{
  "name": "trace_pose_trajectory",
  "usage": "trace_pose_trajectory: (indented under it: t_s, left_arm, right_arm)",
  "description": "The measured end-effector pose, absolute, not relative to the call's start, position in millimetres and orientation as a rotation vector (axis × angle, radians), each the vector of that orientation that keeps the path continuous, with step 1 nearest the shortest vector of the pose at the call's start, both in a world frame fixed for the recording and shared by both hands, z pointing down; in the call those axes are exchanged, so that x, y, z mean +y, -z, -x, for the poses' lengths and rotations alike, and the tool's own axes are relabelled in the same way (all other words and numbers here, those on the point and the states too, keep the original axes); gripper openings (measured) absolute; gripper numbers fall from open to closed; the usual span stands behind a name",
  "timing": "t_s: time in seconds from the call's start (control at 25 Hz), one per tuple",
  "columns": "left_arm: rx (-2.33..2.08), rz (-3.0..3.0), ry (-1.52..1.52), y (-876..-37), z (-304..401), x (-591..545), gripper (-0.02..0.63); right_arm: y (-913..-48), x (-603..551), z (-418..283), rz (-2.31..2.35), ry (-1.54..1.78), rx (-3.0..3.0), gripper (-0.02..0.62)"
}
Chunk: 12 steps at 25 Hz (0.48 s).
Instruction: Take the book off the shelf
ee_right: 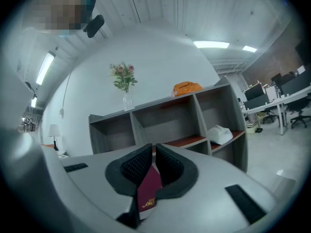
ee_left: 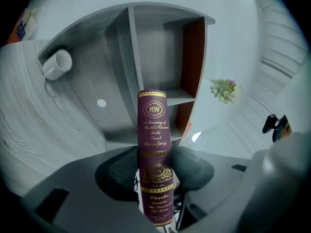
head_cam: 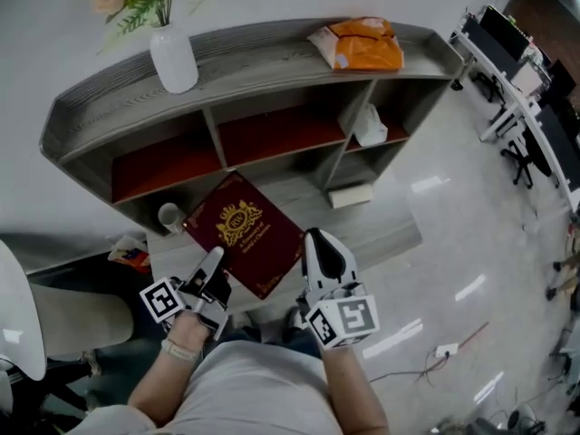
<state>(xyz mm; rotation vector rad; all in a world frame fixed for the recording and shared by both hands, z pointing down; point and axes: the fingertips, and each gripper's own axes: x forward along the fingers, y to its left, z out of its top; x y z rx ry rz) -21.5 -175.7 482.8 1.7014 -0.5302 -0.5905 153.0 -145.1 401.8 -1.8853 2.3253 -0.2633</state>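
Note:
A maroon book (head_cam: 243,229) with gold print hangs tilted in front of the grey shelf (head_cam: 272,48), held between both grippers. My left gripper (head_cam: 216,265) grips it near its lower left corner. In the left gripper view the book's spine (ee_left: 154,130) stands upright between the pads, and my left gripper (ee_left: 154,171) is shut on it. My right gripper (head_cam: 313,243) holds the book's right edge. In the right gripper view the book's cover (ee_right: 148,193) is pinched between the nearly closed jaws of my right gripper (ee_right: 153,166).
On top of the shelf stand a white vase with flowers (head_cam: 174,57) and an orange bag (head_cam: 361,45). A white object (head_cam: 370,127) lies in the right compartment, a mug (head_cam: 169,216) at the lower left, and a pale box (head_cam: 351,195) low down. Desks and chairs (head_cam: 535,89) stand at the right.

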Motion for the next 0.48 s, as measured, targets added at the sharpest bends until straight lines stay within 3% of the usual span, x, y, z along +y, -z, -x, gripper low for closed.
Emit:
trace_pose_trajectory:
  t_s: [0.48]
  left_arm:
    - [-0.367, -1.746, 0.486, -469, -45, -194, 0.213]
  right_arm:
    - [-401, -111, -209, 2.096, 0.253, 2.134, 0.031]
